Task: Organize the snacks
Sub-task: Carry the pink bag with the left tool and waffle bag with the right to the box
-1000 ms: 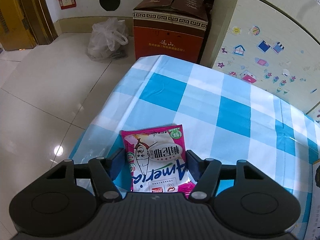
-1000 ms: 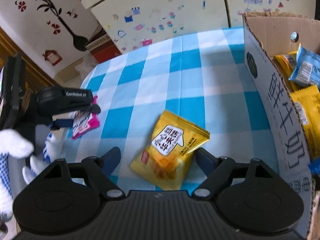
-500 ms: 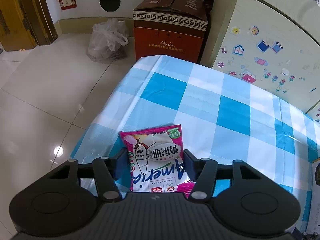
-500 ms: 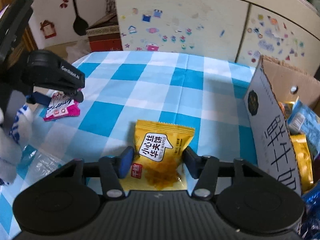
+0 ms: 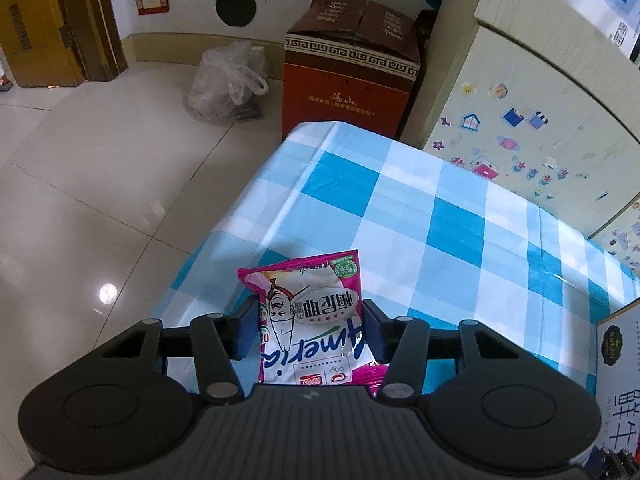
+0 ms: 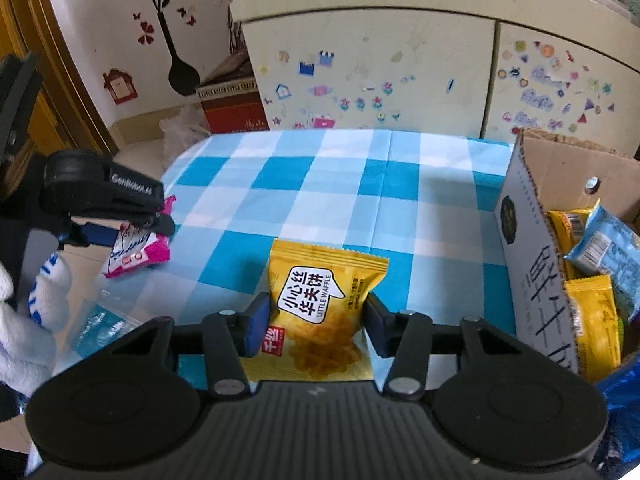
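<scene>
My left gripper (image 5: 310,326) is shut on a pink and white snack packet (image 5: 310,316) and holds it above the blue checked tablecloth (image 5: 440,216) near the table's left edge. The packet also shows in the right wrist view (image 6: 138,246), under the left gripper (image 6: 158,216). My right gripper (image 6: 316,322) is shut on a yellow waffle packet (image 6: 320,304) and holds it over the table. An open cardboard box (image 6: 532,248) with several yellow and blue snack packets (image 6: 596,248) inside stands at the right.
A cabinet with stickers (image 6: 368,76) stands behind the table. A red-brown carton (image 5: 350,80) and a plastic bag (image 5: 224,84) sit on the tiled floor beyond the table's far corner. A clear plastic bag (image 6: 100,320) lies at the table's near left edge.
Both grippers have closed on their packets and lifted them. The right gripper has turned level, bringing the yellow packet upright between its fingers.
</scene>
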